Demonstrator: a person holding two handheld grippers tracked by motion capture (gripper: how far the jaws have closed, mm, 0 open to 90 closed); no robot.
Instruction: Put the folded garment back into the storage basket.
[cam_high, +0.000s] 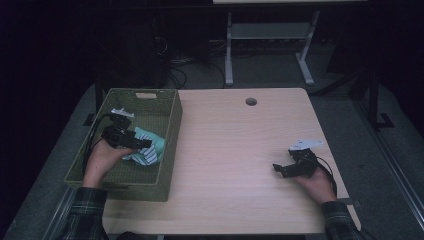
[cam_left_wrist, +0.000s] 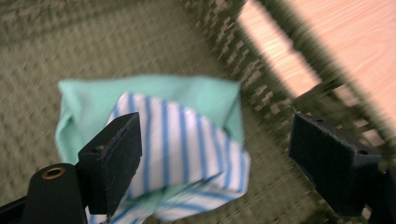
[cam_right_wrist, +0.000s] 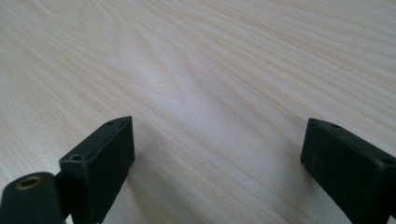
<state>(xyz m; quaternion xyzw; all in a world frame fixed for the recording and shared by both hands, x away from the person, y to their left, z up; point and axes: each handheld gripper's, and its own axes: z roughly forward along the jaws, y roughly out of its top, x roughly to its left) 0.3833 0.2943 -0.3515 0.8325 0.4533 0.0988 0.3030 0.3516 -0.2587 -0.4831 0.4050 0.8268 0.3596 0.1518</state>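
We hold left gripper (cam_left_wrist: 215, 154) wide, empty | folded mint-and-blue-striped cloth (cam_left_wrist: 182, 140) lies just below it in olive woven basket (cam_high: 170, 135) | right gripper (cam_high: 281, 170) wide, well apart.

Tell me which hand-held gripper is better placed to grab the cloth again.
Left. The left hand-held gripper hangs open right over the cloth in the basket; the right hand-held gripper sits far across the table.

Pale wooden table (cam_high: 235, 150) with round cable hole (cam_high: 251, 101), grey floor (cam_high: 280, 70), metal frame legs (cam_high: 229, 50)
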